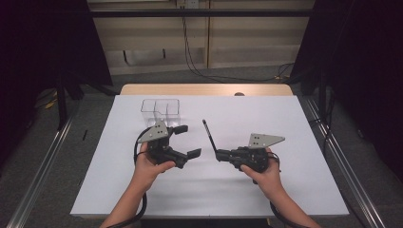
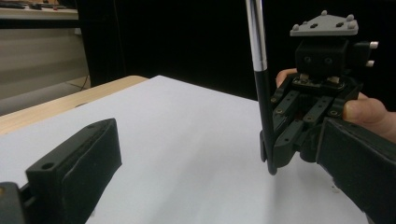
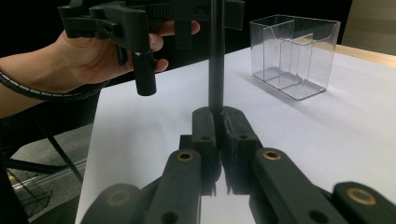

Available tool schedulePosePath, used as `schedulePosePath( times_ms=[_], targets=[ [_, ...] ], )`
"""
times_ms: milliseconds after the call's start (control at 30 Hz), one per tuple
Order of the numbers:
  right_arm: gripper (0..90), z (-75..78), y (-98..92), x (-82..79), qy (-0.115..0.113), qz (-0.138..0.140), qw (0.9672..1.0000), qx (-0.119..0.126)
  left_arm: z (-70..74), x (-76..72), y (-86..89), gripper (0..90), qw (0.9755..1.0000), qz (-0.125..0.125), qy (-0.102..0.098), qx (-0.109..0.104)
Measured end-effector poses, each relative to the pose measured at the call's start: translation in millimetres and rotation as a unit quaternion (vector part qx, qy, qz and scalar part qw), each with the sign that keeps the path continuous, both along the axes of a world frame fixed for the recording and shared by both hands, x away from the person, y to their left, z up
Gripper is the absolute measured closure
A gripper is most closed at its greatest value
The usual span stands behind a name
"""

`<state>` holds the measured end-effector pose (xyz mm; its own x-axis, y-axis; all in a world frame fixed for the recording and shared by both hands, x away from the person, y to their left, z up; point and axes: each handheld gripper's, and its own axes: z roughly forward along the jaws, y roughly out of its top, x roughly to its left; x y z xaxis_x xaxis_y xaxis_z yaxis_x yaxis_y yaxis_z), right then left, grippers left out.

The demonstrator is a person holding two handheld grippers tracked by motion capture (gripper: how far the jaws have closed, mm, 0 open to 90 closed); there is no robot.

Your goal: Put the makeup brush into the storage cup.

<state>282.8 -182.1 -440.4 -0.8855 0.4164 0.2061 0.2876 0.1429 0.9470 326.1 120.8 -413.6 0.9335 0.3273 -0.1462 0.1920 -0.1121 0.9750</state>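
Light falls from above onto the white table sheet (image 1: pixel 214 185), which reads bright and evenly lit in the high view; everything around the sheet drops to near black. Shadows on the sheet are soft and short. High view is slightly soft overall. In the left gripper view the near jaws are blurred, and the pen (image 2: pixel 258 51) above the sheet shows a bright glare streak on its metal part. In the right gripper view the clear organizer (image 3: pixel 293 56) on the sheet's far side carries faint reflections; the foreground jaws are out of focus.
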Motion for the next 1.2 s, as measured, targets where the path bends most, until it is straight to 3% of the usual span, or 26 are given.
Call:
schedulePosePath(
  times_ms=[533,867,967,1067,1200],
  targets=[
    [84.6,-0.1,1.9,-0.5,-0.004,0.001,1.0,-0.004,-1.6,3.0,-7.4,5.1,0.9998,-0.006,0.012,-0.015],
    [84.7,-0.1,3.0,-0.7,-0.005,0.003,1.0,-0.008,-0.9,4.3,-11.4,21.5,0.9992,-0.024,0.018,-0.025],
    [84.7,-0.1,3.1,-0.8,-0.005,0.002,1.0,-0.008,-1.5,4.7,-13.1,27.1,0.9994,-0.024,0.015,-0.019],
    [84.7,0.1,2.9,-0.9,-0.005,0.002,1.0,-0.008,-3.4,6.2,-13.1,31.3,0.9992,-0.018,0.016,-0.033],
    [84.7,0.2,2.8,-0.8,-0.006,0.0,1.0,-0.008,-4.9,6.5,-14.6,36.7,0.9983,-0.034,0.023,-0.041]
  ],
)
